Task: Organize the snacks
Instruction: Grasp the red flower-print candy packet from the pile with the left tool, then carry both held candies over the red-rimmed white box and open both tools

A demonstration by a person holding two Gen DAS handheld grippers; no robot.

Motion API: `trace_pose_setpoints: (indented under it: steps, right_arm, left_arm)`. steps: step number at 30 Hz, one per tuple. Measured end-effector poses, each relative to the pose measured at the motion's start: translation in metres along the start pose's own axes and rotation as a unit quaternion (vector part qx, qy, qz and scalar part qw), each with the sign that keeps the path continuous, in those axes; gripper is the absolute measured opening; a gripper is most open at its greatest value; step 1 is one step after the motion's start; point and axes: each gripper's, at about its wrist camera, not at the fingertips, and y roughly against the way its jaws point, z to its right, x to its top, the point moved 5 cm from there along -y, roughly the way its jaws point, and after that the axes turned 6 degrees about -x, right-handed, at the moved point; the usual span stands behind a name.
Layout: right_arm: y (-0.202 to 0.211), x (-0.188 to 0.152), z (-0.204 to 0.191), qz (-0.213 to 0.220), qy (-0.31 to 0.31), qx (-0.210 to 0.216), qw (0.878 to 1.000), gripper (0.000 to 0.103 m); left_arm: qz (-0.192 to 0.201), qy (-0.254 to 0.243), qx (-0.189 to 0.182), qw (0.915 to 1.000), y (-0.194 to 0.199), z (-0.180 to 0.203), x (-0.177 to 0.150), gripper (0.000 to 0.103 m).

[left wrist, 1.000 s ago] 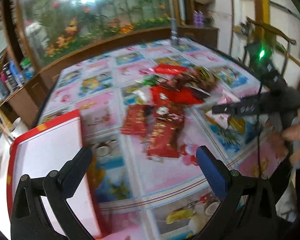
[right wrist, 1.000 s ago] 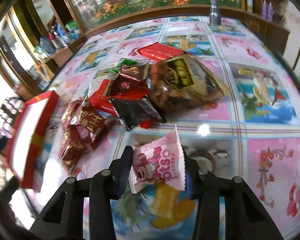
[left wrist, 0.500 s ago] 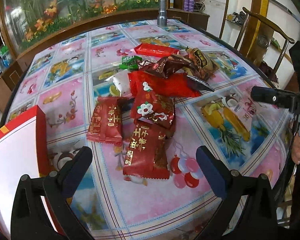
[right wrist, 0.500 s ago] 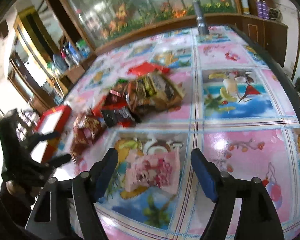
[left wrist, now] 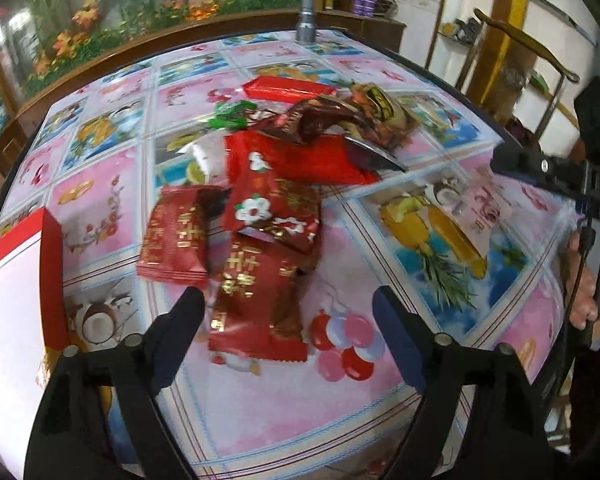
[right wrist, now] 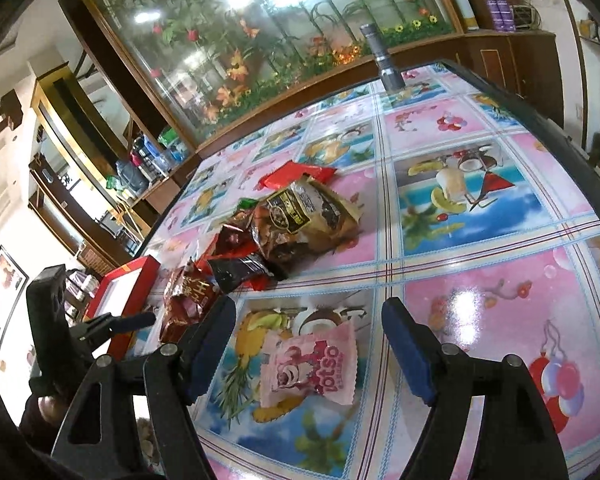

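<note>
A heap of snack packets (left wrist: 300,148) lies mid-table, mostly red and brown. Its nearest one, a red packet with gold characters (left wrist: 256,304), lies flat between the fingers of my left gripper (left wrist: 288,320). The jaws are closing, and the pads stand apart from the packet's sides. A red box with a white inside (left wrist: 16,280) sits at the left. In the right wrist view a pink Lotso packet (right wrist: 312,364) lies loose on the tablecloth. My right gripper (right wrist: 308,320) stands open around it, touching nothing.
A metal flashlight (right wrist: 384,60) stands at the table's far edge before a glass case of flowers. A wooden chair (left wrist: 532,48) is beyond the right edge. A hand (left wrist: 584,280) holds the right gripper's handle at the table's right side.
The right gripper opened and let the pink packet drop onto the table. The left gripper came down over the red packets and its jaws have narrowed.
</note>
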Motion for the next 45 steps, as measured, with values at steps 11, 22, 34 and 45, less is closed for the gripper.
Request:
trace_pose_setpoints:
  steps: [11, 22, 34, 45]
  right_arm:
    - [0.0, 0.0, 0.004, 0.003, -0.007, -0.004, 1.0, 0.078]
    - [-0.014, -0.014, -0.008, -0.077, 0.006, -0.075, 0.994, 0.078]
    - [-0.033, -0.03, -0.03, -0.104, 0.063, -0.132, 0.984, 0.057]
    - [-0.036, -0.037, -0.045, -0.104, 0.073, -0.083, 0.988, 0.042]
  left_arm:
    - [0.012, 0.038, -0.021, 0.999, -0.005, -0.013, -0.002, 0.043]
    - [0.036, 0.05, -0.023, 0.9979, -0.002, -0.005, 0.007, 0.031]
    - [0.046, 0.051, -0.047, 0.9966, 0.004, -0.002, 0.001, 0.027]
    - [0.057, 0.078, -0.053, 0.9939, 0.016, -0.011, -0.014, 0.026]
